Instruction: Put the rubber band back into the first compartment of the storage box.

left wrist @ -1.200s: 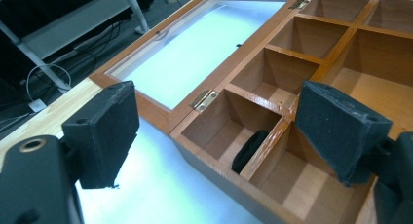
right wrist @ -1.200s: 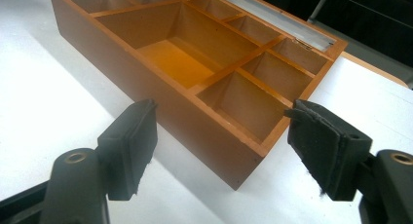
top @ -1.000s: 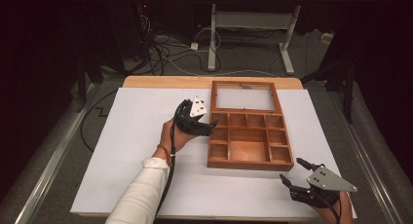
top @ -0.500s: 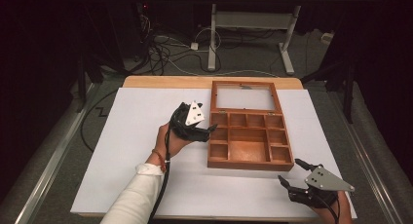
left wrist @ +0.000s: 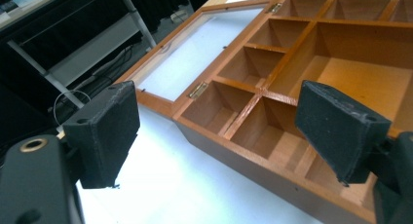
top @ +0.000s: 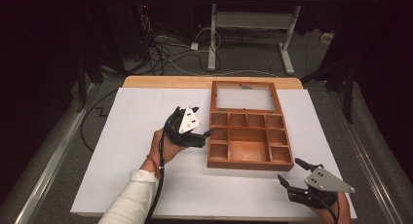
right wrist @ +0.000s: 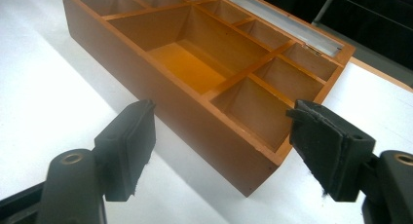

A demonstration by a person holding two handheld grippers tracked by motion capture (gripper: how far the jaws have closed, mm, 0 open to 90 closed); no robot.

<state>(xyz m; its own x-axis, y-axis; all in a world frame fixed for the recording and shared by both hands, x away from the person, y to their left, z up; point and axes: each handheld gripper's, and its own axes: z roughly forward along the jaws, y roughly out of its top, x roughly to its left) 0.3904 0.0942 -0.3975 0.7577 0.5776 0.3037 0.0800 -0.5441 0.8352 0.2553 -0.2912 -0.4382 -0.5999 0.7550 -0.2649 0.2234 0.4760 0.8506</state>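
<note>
Wooden box (top: 251, 141) at centre-right of white surface (top: 122, 136), lid (top: 245, 97) swung fully open, lying flat on far side w/ clear pane up. Inside: small compartments along far edge and both sides, one big compartment in middle, all bare wood.

Left gripper (top: 191, 129) just beside box's left wall, near far-left compartments, held off the surface. Fingers (left wrist: 104, 131) spread wide, nothing between; in left gripper view, brass hinge (left wrist: 197, 89) and left-side compartments seen thru the gap, right finger over box's near-left rim.

Right gripper (top: 297, 177) at near-right of surface, just off box's near-right corner, not touching. Fingers (right wrist: 127, 146) wide apart, holding nothing; box corner framed between them in right gripper view.
</note>
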